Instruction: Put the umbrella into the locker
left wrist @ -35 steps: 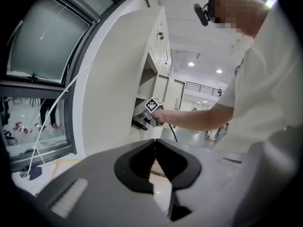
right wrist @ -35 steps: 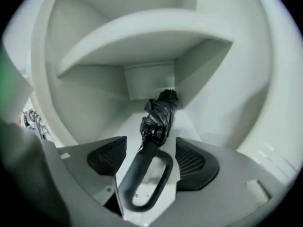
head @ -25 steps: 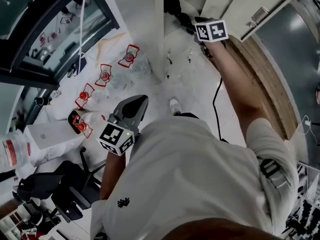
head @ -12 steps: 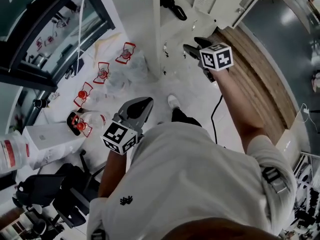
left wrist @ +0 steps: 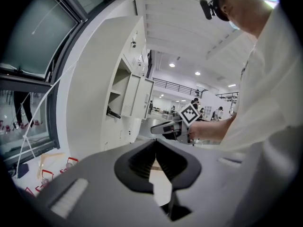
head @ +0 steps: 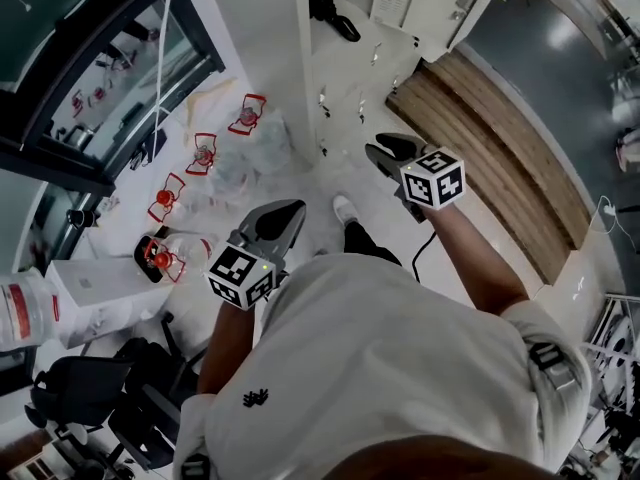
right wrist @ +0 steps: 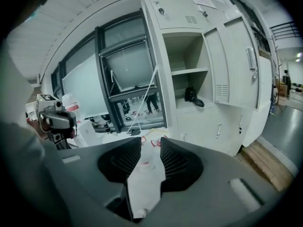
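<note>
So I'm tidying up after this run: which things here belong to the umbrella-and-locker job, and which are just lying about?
Job:
- black umbrella, lying on a shelf of the open locker
- locker door

Lying about:
- red-framed stands on the floor
- white box
- black chair

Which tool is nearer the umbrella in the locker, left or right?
Right. The right tool is out in front of the umbrella on the locker shelf; the left tool is further back, close to the person's torso.
</note>
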`<action>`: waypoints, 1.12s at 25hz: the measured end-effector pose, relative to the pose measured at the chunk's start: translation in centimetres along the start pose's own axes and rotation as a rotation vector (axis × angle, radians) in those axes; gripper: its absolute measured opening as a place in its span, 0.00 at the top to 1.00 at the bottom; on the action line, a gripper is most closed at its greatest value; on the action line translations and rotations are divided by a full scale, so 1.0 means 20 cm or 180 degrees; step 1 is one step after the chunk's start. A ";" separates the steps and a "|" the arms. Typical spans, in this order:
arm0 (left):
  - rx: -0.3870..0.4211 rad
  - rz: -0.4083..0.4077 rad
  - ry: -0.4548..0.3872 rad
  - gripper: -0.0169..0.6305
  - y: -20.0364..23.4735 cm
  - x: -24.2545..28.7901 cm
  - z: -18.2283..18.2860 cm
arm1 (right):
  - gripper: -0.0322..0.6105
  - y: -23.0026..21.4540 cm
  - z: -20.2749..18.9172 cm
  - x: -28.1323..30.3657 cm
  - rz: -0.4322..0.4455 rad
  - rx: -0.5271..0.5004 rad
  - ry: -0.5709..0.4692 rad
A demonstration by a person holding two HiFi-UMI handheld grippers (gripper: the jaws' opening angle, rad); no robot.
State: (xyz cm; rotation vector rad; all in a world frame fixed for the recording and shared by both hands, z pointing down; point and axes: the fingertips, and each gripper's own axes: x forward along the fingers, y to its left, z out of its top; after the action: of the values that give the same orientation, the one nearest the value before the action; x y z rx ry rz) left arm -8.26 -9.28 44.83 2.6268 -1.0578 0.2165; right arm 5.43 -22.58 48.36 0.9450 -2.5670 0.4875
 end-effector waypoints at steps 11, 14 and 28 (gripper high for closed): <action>0.0023 -0.0038 0.0030 0.89 -0.05 -0.10 -0.04 | 0.78 0.26 -0.15 -0.17 0.0079 0.0070 -0.0037; 0.0031 -0.0039 0.0026 0.88 -0.06 -0.11 -0.06 | 0.78 0.30 -0.16 -0.19 0.0084 0.0025 -0.0062; -0.0037 0.0044 -0.0023 0.89 -0.04 -0.18 -0.09 | 0.80 0.37 -0.18 -0.15 0.0115 -0.0069 -0.0002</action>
State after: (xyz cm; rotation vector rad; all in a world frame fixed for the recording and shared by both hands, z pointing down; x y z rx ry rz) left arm -10.28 -5.85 45.51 2.6126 -1.0764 0.2035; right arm 3.26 -14.13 48.71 0.8931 -2.5888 0.4686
